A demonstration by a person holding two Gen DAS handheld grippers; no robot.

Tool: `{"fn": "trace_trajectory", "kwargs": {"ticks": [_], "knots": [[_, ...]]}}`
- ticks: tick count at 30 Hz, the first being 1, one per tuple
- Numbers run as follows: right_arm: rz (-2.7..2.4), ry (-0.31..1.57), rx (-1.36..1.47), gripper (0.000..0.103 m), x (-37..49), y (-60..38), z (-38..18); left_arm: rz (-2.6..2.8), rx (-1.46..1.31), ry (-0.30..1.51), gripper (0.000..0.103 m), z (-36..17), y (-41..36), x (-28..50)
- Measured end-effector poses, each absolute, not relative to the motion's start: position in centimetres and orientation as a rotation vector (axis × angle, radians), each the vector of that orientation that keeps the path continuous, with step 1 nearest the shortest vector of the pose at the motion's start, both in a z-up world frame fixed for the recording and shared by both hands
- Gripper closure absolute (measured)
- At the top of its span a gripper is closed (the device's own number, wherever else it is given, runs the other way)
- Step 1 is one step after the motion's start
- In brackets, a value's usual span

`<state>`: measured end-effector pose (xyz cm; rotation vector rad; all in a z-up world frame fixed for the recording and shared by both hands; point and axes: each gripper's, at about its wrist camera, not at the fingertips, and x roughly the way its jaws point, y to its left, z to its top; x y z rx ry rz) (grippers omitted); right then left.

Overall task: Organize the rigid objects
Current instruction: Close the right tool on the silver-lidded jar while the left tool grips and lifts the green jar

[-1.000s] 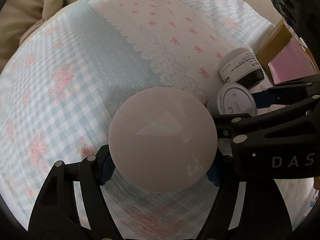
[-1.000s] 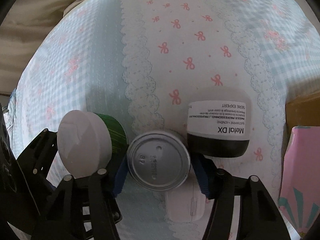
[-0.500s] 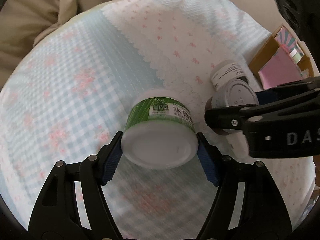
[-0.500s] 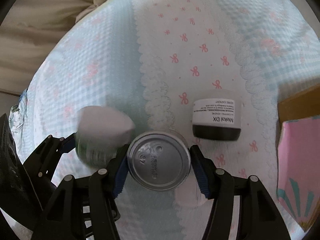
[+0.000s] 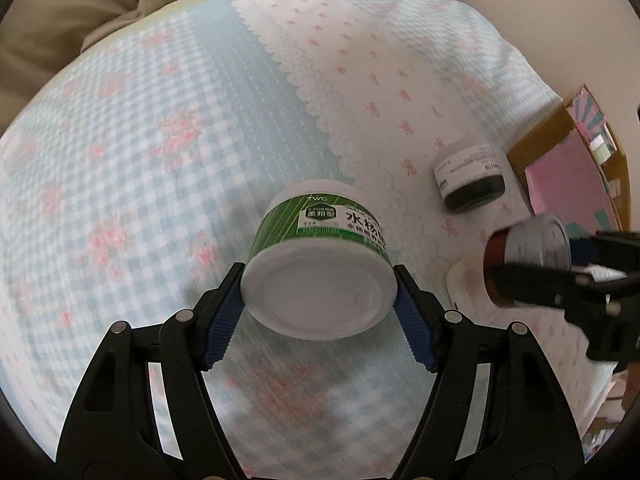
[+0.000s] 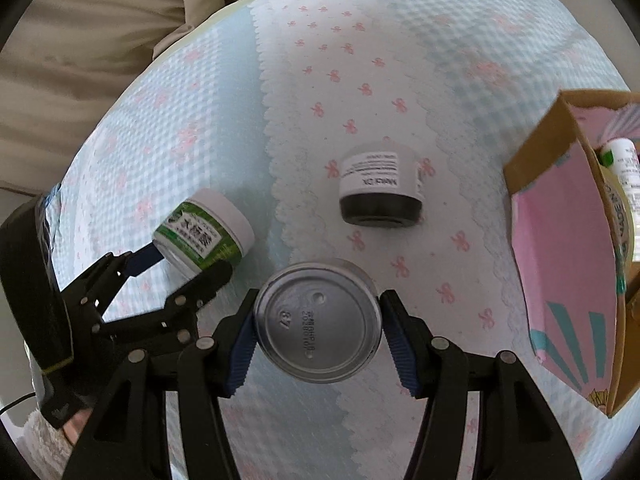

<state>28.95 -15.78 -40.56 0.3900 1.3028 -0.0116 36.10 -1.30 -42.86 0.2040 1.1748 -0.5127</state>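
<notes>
both grippers have lifted: left gripper (image 5: 320, 300) fingers clamp the light, stiff green jar (image 5: 320, 264); right gripper (image 6: 318, 330) fingers clamp the slippery tin can (image 6: 318, 322), box (image 6: 568, 248) at 3 o'clock.

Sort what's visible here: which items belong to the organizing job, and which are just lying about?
Job: green-label jar in left gripper; metal can in right gripper; black-lidded jar; cardboard box.
Lying about: patterned bedspread; beige pillow.
</notes>
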Motion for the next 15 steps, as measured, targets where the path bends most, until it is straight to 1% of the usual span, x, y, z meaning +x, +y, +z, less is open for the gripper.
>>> {"fn": "trace_trajectory", "kwargs": {"ticks": [7, 10, 15], "knots": [[-0.017, 1.300, 0.399, 0.048, 28.6, -16.8, -41.0, -0.493, 0.203, 1.264, 0.035, -45.0, -3.1, 38.5], [-0.020, 1.298, 0.400, 0.048, 28.6, -17.1, -41.1, -0.495, 0.199, 1.246, 0.037, -45.1, -3.4, 38.7], [-0.022, 1.296, 0.402, 0.048, 28.8, -17.5, -41.2, -0.470, 0.245, 1.236, 0.035, -45.5, -4.7, 39.1]]}}
